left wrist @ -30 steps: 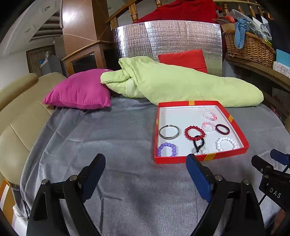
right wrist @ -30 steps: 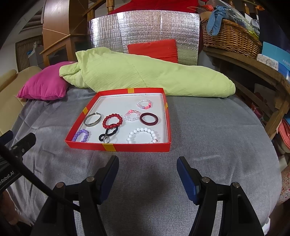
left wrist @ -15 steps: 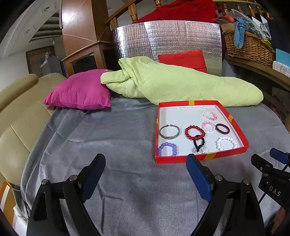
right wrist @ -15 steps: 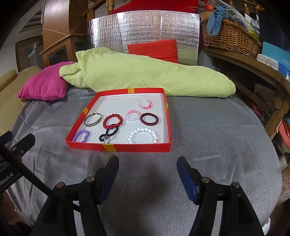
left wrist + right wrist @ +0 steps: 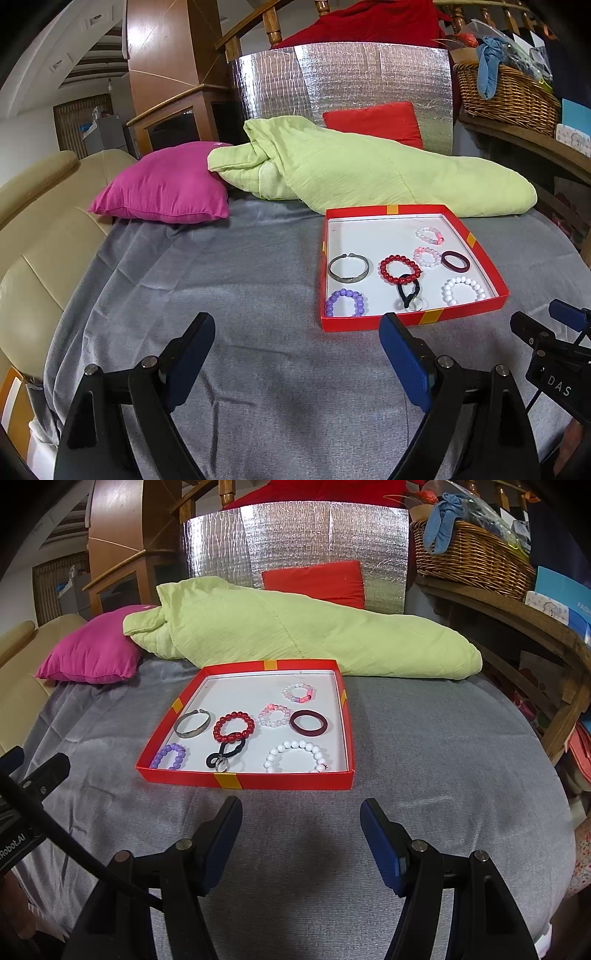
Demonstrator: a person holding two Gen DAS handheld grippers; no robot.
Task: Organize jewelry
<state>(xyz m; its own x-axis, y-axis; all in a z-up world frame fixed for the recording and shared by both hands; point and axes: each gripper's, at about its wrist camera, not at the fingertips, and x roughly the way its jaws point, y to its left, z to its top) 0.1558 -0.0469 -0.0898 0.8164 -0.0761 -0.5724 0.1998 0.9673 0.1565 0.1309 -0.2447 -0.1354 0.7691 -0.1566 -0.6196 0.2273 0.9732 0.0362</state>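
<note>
A shallow red tray (image 5: 413, 321) (image 5: 243, 780) with a white floor lies on a grey blanket. Several bracelets rest in it: a silver bangle (image 5: 348, 267) (image 5: 192, 723), red beads (image 5: 400, 267) (image 5: 233, 726), purple beads (image 5: 345, 302) (image 5: 168, 756), white beads (image 5: 464, 290) (image 5: 295, 756), a dark maroon ring (image 5: 455, 260) (image 5: 308, 722) and a black cord piece (image 5: 225, 755). My left gripper (image 5: 297, 338) hovers open before the tray's near left corner. My right gripper (image 5: 301, 818) is open just in front of the tray's near edge. Neither holds anything.
A light green quilt (image 5: 354, 173) lies behind the tray, with a magenta pillow (image 5: 166, 184) to its left and a red cushion (image 5: 314, 581) against a silver foil panel. A wicker basket (image 5: 469, 557) sits on a wooden shelf at right. A beige sofa (image 5: 33, 240) borders the left.
</note>
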